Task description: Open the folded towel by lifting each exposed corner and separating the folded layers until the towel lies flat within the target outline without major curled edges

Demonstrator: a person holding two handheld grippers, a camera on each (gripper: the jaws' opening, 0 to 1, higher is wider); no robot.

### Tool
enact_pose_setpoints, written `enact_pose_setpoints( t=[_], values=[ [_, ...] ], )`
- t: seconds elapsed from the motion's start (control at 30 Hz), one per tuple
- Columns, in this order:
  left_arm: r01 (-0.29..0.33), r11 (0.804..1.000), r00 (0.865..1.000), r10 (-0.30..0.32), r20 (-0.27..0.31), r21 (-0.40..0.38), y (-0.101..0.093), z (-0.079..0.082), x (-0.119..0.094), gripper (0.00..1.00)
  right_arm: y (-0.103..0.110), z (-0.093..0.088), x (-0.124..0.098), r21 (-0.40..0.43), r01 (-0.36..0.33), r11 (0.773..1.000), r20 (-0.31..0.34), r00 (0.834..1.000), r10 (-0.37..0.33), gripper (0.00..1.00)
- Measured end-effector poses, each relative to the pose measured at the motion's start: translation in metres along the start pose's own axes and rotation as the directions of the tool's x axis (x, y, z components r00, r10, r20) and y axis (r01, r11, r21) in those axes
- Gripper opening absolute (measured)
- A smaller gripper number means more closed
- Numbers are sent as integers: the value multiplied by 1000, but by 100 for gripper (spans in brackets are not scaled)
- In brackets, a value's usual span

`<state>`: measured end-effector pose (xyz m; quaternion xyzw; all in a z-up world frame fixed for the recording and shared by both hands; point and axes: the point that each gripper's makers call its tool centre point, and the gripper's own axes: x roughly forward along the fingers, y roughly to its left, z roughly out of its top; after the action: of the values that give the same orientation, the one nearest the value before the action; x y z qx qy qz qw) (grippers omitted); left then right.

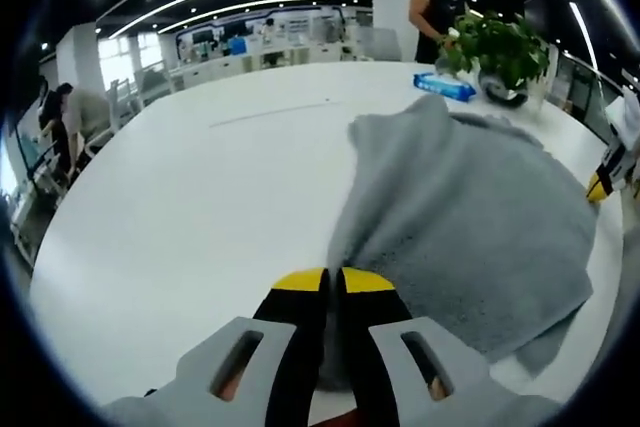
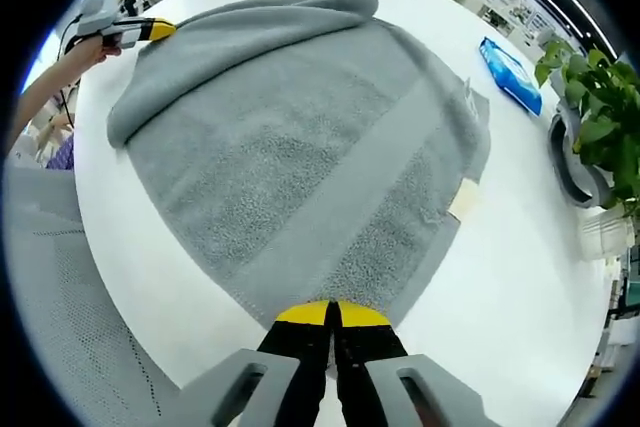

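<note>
White table (image 1: 200, 197) in an open-plan office, with desks and ceiling strip lights behind: we work a grey towel (image 2: 300, 157) spread across it, holding one pair of tongs in each hand. The left gripper (image 1: 335, 279) has its yellow-tipped jaws pressed together on the towel's near edge, the cloth bunching up from the tips. The right gripper (image 2: 332, 314) does the same at the opposite edge, jaws closed on the hem. From the right gripper view, the left tongs show across the towel, held in a hand (image 2: 95, 47) at the far corner.

Much of the towel lies open, but the side by the left gripper is rolled into a thick ridge, and a flap beyond the towel's pale band sits doubled over near a small label (image 2: 462, 202). No target outline is plain to us on the table.

Our main risk, as we judge it, is pulling unevenly: if one hand draws harder, the whole towel slides across the smooth table instead of the layers parting, and the ridge stays curled. A thin pinch on the hem could also slip free under tension, letting that corner fall back folded. Beyond the towel stand a potted plant (image 2: 590, 117) and a blue pack (image 2: 510, 75); a wide sweep of cloth toward them could catch either. A person (image 1: 435, 7) stands by the plant, well apart from the towel.
</note>
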<state>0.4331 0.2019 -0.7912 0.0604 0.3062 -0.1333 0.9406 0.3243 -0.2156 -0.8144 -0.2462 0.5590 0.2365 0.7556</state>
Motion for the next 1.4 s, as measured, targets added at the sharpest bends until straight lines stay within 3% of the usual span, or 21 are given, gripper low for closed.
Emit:
enact_pose_setpoints(
  t=[0.7, 1.0, 1.4],
  values=[
    [-115, 992, 991, 118, -64, 50, 60, -27, -29, 4, 1, -1, 0, -4, -6, 1000, 2, 1000, 6, 0],
    [-138, 986, 986, 146, -84, 89, 79, -37, -43, 4, 1, 0, 0, 2, -11, 1000, 5, 1000, 11, 0],
    [-196, 978, 973, 203, -109, 72, 102, -47, -59, 4, 0, 0, 0, 5, -10, 1000, 6, 1000, 10, 0]
  ],
)
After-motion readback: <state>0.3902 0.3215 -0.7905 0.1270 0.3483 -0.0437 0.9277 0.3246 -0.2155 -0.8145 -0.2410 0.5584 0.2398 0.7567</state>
